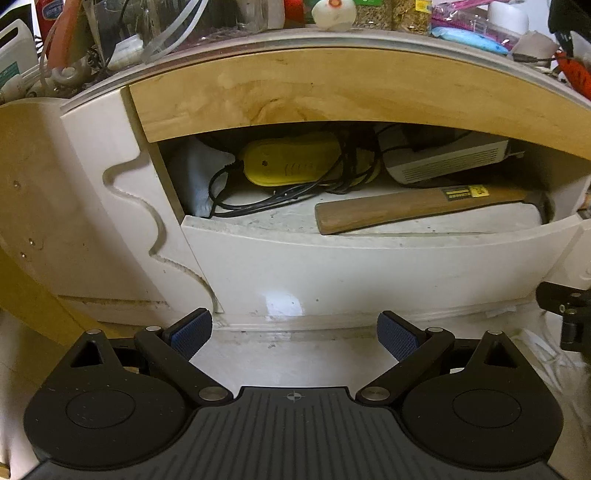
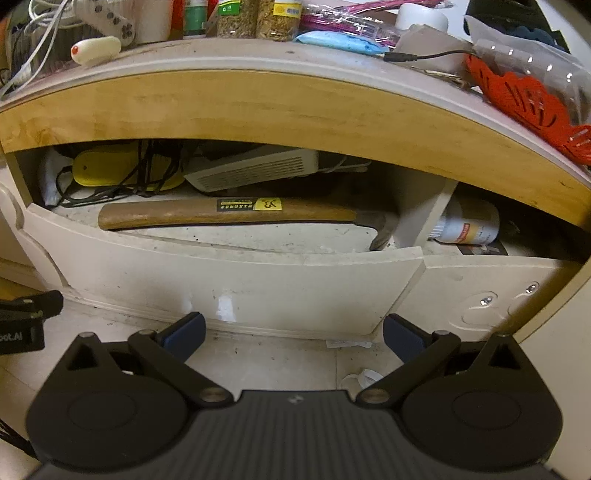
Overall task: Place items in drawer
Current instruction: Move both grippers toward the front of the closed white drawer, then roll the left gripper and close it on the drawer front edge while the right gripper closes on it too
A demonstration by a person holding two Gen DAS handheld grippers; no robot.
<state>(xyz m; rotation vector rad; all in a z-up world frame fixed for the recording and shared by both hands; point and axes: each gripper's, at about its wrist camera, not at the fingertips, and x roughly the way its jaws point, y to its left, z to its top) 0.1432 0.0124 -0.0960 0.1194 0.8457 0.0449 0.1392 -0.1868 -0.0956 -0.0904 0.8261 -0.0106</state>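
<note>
A white drawer (image 1: 369,266) stands pulled open under the wooden desk edge (image 1: 332,88); it also shows in the right wrist view (image 2: 221,280). Inside lie a wooden-handled hammer (image 1: 417,210) (image 2: 229,214), a yellow device (image 1: 291,162) (image 2: 110,166) with black cables, and a white box (image 1: 447,158) (image 2: 255,170). My left gripper (image 1: 293,334) is open and empty, in front of the drawer front. My right gripper (image 2: 293,334) is open and empty, also just in front of the drawer front.
The desk top holds clutter: a white mouse-like object (image 2: 96,50), a blue sponge (image 2: 336,40), jars (image 2: 258,18), a red mesh item (image 2: 524,99). A second drawer to the right holds a white bottle (image 2: 469,225). The floor below is tiled.
</note>
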